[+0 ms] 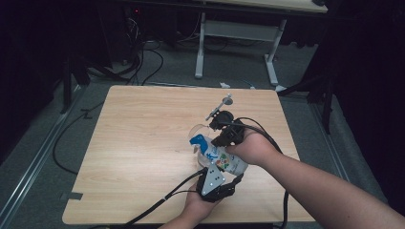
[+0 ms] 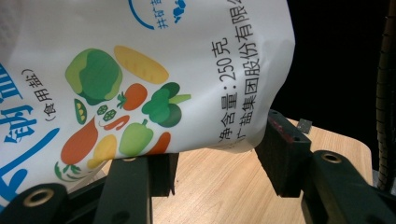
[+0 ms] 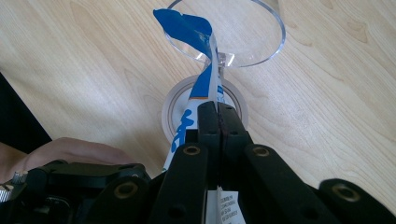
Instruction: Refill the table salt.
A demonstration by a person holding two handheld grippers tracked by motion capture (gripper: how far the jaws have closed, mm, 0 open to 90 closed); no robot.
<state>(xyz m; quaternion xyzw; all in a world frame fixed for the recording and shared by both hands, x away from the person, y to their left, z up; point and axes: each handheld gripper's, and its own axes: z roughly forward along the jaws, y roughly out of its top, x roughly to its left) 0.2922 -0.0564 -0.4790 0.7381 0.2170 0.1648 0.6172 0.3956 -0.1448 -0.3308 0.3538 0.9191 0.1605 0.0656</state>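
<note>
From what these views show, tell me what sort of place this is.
Probably a lab or recording workspace, not a kitchen: a bare wooden table stands on grey floor, loose cables trail behind it, and a desk frame sits against dark surroundings.

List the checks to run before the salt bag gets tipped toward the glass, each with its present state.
1. Right gripper clamped on the bag's upper edge: ok, jaws shut flat on it.
2. Left gripper supporting the salt bag: cannot tell; the bag's lower end sits between the jaws, but pad contact is unclear.
3. Torn blue corner over the stemmed glass: ok, it overlaps the rim.
4. Glass upright on the table: ok, foot flat on the wood.
5. Bag opening free: cannot tell, the corner is twisted.
6. Salt spilled on the table: ok, none visible.
</note>
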